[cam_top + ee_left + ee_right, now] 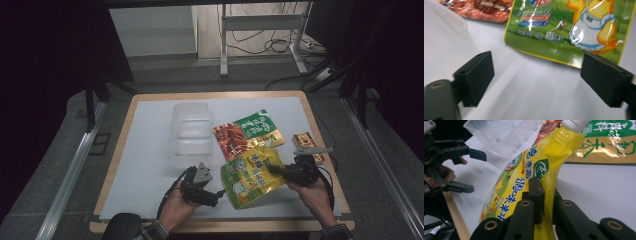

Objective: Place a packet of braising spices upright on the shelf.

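Two tongs work over the white tabletop (150, 165): the right tongs (272, 169) are pinching the edge of a yellow spouted pouch (250, 175), which lies at the front of the tabletop, its white cap (576, 123) pointing away toward a red-and-green snack bag (247, 132) that it partly overlaps. The left tongs (217, 195) hang spread wide just beside the pouch's lower corner, gripping nothing. Behind them stands a clear plastic box (191, 129), and a small brown packet (306, 142) lies at the right edge.
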### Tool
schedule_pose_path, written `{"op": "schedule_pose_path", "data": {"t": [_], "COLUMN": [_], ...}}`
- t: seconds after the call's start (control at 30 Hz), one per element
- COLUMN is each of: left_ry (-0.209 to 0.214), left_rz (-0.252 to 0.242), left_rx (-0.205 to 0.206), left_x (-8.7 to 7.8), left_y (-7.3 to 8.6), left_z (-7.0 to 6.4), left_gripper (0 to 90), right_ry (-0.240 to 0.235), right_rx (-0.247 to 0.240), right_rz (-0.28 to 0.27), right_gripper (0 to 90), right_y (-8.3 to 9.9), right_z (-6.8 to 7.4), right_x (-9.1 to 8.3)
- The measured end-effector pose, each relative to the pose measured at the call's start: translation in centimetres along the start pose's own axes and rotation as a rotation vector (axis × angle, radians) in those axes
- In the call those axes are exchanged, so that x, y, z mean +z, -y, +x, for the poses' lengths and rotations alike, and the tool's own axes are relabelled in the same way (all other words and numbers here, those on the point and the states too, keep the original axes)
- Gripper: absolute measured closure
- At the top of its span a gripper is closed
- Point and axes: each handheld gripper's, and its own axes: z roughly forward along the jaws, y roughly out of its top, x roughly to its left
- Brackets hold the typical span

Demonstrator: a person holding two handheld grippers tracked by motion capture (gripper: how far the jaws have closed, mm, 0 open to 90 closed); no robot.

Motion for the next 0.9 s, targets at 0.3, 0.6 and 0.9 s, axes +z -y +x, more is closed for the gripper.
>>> {"op": "schedule_pose_path", "data": {"t": [0.3,0.6,0.9], "left_ry": [-0.063,-0.086,-0.086], "left_rz": [0.001,-0.057,-0.101], "left_rx": [0.071,0.090,0.082], "left_x": [-0.5,-1.4,-2.1], "left_y": [1.2,1.6,1.8], "left_z": [-0.1,0.0,0.6], "left_gripper": [3.3,2.4,2.7], "right_ry": [-0.040,-0.055,-0.081], "right_rx": [0.009,-0.008,-0.035], "right_rz": [-0.016,-0.046,-0.063], "right_gripper": [88.9,89.0,89.1], "right_y": [-0.6,-2.2,-3.9], "right_z": [0.3,0.6,1.1], "right_x": [-0.8,-1.7,-2.3]}}
